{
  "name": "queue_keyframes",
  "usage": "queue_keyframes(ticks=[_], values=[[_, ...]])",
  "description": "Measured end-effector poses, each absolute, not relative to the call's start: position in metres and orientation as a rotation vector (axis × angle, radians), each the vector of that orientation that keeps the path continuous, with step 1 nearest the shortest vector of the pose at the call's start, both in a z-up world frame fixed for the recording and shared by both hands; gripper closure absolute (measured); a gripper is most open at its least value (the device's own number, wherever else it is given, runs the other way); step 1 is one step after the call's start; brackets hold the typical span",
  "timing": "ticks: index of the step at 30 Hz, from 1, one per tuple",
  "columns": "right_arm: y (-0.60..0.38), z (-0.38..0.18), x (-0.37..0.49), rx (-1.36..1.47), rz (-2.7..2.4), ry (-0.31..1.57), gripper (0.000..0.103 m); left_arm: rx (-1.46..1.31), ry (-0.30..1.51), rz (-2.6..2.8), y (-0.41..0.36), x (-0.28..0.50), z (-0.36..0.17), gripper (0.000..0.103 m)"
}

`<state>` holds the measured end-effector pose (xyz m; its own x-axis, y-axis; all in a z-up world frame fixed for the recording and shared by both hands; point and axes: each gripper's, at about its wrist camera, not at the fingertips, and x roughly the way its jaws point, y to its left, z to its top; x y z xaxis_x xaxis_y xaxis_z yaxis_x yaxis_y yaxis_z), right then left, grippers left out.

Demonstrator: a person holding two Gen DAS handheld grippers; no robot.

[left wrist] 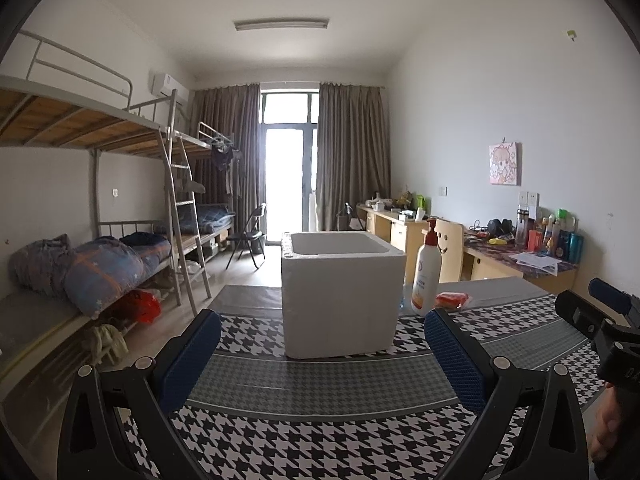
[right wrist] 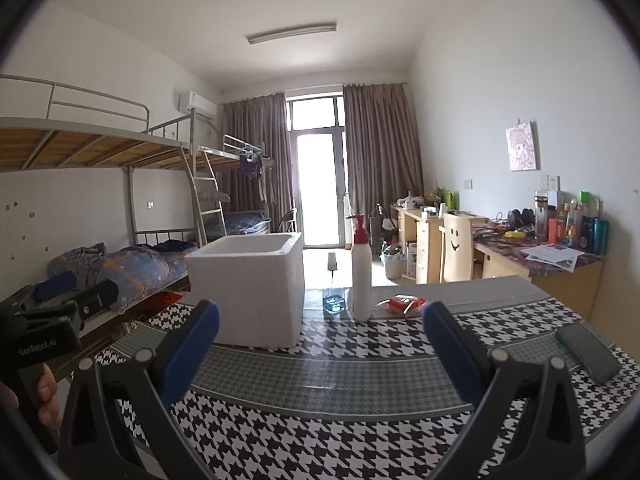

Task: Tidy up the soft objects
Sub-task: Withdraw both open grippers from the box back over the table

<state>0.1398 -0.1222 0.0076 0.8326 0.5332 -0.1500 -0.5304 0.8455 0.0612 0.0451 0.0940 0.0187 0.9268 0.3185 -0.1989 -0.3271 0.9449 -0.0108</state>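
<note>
So both grippers, left gripper and right gripper, hang wide open and empty, with the soft orange plastic-wrapped packet lying flat near the houndstooth table's far edge, just right of the tall white pump bottle and white foam box, closer to the right one I'd say.

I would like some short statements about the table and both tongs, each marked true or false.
1. Both tongs are open and hold nothing. True: the left tongs and the right tongs are both empty.
2. The white foam box lies on its side. False: it stands upright, opening up.
3. The pump bottle stands right of the box. True.
4. The dark phone lies inside the box. False: it lies on the houndstooth cloth, at the right edge.
5. The red packet lies beside the bottle. True.
</note>
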Motion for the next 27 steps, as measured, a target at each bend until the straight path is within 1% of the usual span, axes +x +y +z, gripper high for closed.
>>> queue_keyframes(ticks=[27], values=[[-0.124, 0.003, 0.139, 0.003, 0.579, 0.175, 0.0, -0.051, 0.221, 0.336, 0.097, 0.042, 0.009, 0.001]])
